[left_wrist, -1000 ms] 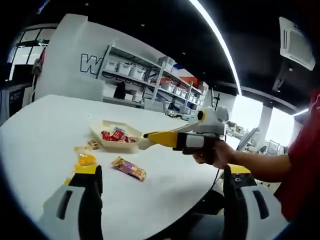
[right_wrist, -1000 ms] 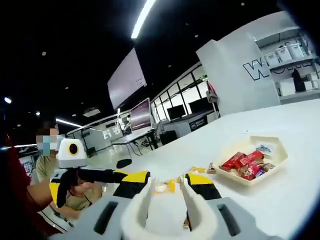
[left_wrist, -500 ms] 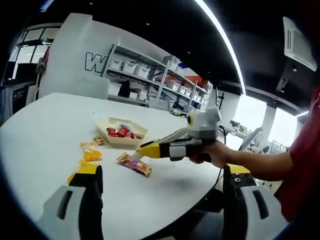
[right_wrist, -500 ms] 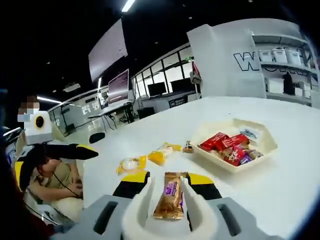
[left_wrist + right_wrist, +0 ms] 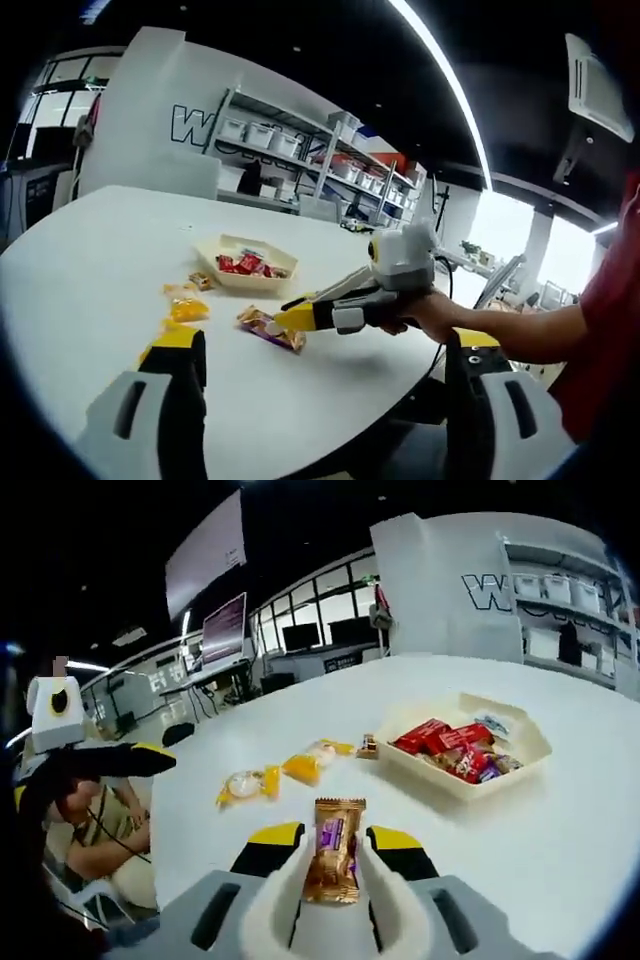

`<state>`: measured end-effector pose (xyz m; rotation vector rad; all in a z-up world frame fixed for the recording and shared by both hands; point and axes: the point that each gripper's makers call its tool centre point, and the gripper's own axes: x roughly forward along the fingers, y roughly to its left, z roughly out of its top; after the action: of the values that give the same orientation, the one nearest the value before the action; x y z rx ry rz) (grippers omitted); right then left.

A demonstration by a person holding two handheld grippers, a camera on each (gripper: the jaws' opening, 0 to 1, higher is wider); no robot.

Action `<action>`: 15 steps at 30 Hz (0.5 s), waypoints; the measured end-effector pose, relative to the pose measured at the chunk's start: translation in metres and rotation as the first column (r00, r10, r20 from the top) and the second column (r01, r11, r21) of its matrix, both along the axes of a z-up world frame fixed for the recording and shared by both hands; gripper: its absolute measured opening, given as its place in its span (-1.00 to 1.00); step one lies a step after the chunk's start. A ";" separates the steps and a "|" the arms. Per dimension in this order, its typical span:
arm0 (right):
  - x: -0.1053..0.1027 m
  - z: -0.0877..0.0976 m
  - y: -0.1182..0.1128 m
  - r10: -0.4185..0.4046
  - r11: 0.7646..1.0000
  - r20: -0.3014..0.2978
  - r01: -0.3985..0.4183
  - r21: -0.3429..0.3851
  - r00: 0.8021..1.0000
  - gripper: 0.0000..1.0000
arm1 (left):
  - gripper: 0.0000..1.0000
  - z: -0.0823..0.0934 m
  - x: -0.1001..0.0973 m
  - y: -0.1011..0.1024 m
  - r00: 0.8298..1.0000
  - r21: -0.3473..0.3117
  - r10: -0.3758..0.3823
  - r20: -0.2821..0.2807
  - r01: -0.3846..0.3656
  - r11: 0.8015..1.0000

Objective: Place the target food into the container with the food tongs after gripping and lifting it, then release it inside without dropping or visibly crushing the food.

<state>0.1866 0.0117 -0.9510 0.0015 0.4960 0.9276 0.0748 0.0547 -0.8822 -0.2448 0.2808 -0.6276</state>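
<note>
White round table (image 5: pixel 560 830), wrapped snack bar (image 5: pixel 333 848) lying between parted tongs of right gripper (image 5: pixel 332 880), tray (image 5: pixel 530 752) far right, left gripper (image 5: pixel 310 400) released; close gently, lift level.

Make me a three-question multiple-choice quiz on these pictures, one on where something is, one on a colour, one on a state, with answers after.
1. The brown and purple snack bar lies
A. in the tray
B. on the white table, between the right gripper's tongs
C. on a shelf

2. Most wrappers in the cream tray are
A. red
B. green
C. black

3. The left gripper is
A. shut on a packet
B. gripping the tray
C. open, holding nothing

Answers: 1 B, the bar sits on the table between the white tong tips. 2 A, red packets dominate the tray. 3 C, its jaws stand wide apart.
</note>
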 end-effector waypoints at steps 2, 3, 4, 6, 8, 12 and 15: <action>0.001 0.002 -0.002 -0.015 1.000 -0.004 0.015 0.014 1.000 -0.64 | 0.95 -0.001 0.000 0.002 1.000 0.000 0.005 -0.002 -0.005 1.000; 0.001 0.006 -0.003 -0.020 0.999 -0.006 0.020 0.031 1.000 -0.64 | 0.95 -0.001 0.000 0.002 1.000 -0.002 0.006 -0.003 -0.006 1.000; 0.001 0.011 -0.002 -0.026 0.997 -0.025 0.028 0.074 0.999 -0.64 | 0.95 -0.001 0.000 0.002 1.000 -0.002 0.007 -0.002 -0.007 1.000; 0.005 0.022 -0.006 -0.046 0.993 -0.020 0.047 0.112 0.999 -0.63 | 0.95 -0.001 -0.001 0.003 1.000 -0.003 0.009 -0.002 -0.009 1.000; 0.009 0.029 -0.008 -0.052 0.989 -0.022 0.055 0.134 0.998 -0.63 | 0.95 -0.001 0.000 0.002 1.000 -0.003 0.010 -0.003 -0.010 1.000; 0.009 0.029 -0.008 -0.046 0.993 -0.010 0.047 0.109 0.999 -0.62 | 0.94 0.000 0.000 0.000 1.000 -0.002 0.005 -0.001 -0.005 1.000; 0.002 0.019 -0.003 -0.020 0.999 0.020 0.019 0.050 1.000 -0.59 | 0.94 0.001 -0.001 -0.003 1.000 -0.002 0.000 0.001 0.000 1.000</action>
<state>0.1885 0.0088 -0.9318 0.0419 0.4535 0.9204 0.0743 0.0519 -0.8815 -0.2466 0.2795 -0.6280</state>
